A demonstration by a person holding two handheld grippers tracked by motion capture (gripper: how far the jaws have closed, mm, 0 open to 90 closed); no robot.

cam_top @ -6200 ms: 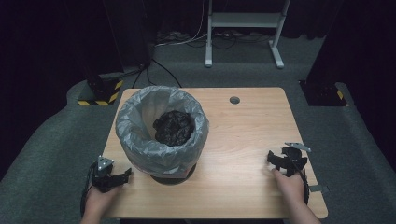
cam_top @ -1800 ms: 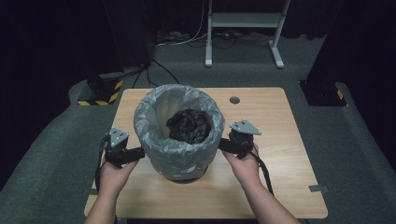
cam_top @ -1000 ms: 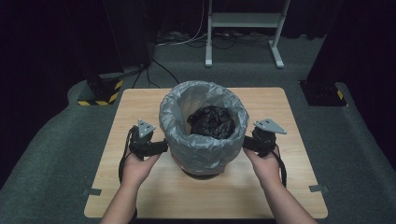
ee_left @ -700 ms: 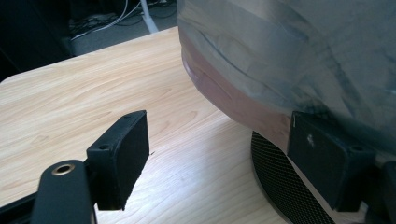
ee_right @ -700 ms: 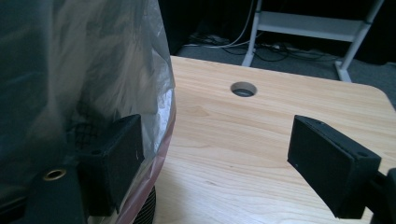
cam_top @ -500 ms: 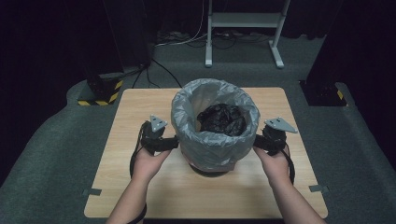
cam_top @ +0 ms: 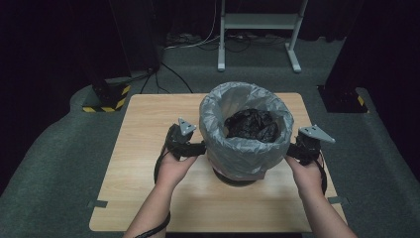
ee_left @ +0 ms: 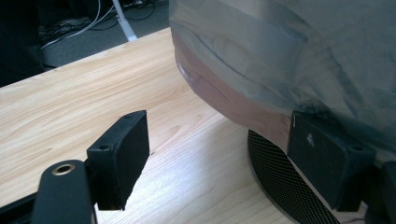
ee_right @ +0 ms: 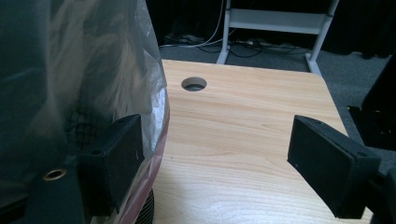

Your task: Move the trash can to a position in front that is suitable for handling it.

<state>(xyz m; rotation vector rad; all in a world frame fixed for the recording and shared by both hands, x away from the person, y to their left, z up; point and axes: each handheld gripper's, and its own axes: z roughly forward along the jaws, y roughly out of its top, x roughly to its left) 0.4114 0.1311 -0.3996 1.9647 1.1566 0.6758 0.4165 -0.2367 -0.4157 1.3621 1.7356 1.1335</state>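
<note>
High view – bin: the bin (cam_top: 246,133), a mesh basket lined with a grey bag, stands upright on the table (cam_top: 148,129), right of centre and toward the far half; a crumpled black bag (cam_top: 251,124) lies inside.
High view – left gripper: the left gripper (cam_top: 199,148) is pressed to the bin's left side, low on the liner.
High view – right gripper: the right gripper (cam_top: 290,151) sits against the bin's right side at a like height, so the two appear to squeeze the bin between them, probably to shift it without lifting by the thin liner.
High view – surroundings: a white stand (cam_top: 257,29) and cables lie on the floor beyond the far edge.

Left gripper view – jaws: wide apart with only bare table between them; nothing is clamped.
Left gripper view – contact: the right-hand pad (ee_left: 327,163) lies against the liner just above the mesh base (ee_left: 275,177); the outer face of the jaw does the pushing.

Right gripper view – jaws: also spread wide, gripping nothing.
Right gripper view – contact: the left-hand pad (ee_right: 114,163) rests on the liner; the other hangs over open table.
Right gripper view – table: a round hole (ee_right: 194,84) lies farther off, apart from the bin.
</note>
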